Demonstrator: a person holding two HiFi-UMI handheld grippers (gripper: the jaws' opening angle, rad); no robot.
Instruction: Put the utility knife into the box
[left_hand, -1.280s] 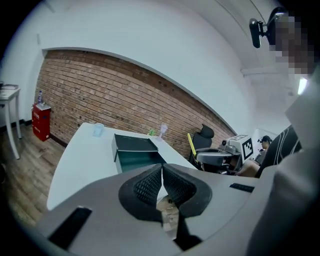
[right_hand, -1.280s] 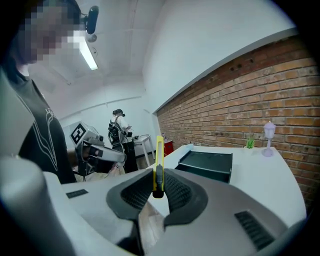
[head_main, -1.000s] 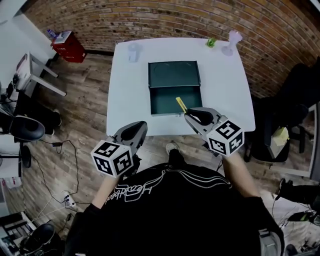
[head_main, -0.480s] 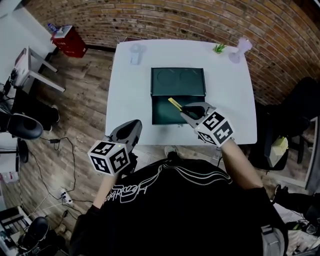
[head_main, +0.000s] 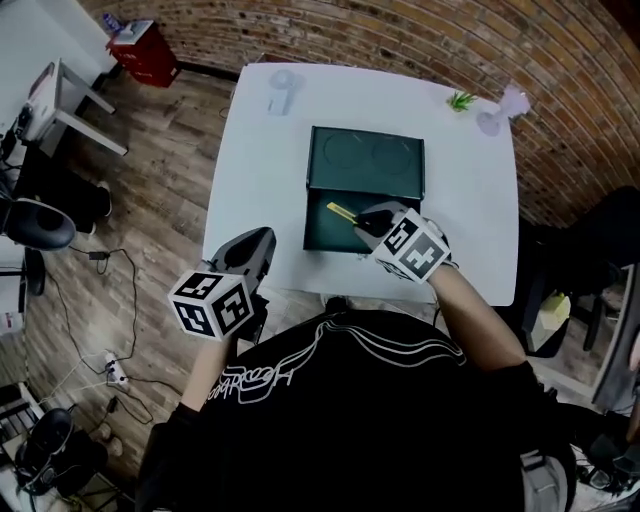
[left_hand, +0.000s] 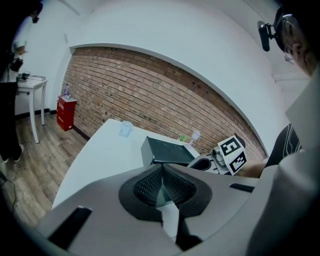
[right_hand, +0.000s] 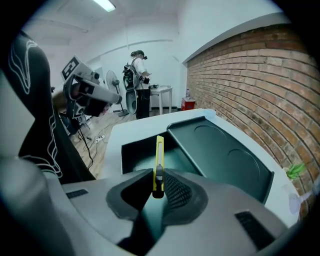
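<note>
While the knife (right_hand: 159, 160) sits clamped between the jaws of the right tool (right_hand: 159, 182), the job looks about half done — knife in hand and over the open box (head_main: 318, 238), not yet let go. It sticks straight out ahead of the tool, yellow tip above the box's dark floor. To do: lower, release. Left tool (left_hand: 161, 187) — jaws together on nothing, off the near edge of the surface (head_main: 250, 160).

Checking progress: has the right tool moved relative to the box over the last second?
Yes. The right tool, shut on the utility knife, has moved forward from the table's near edge to over the box.
</note>
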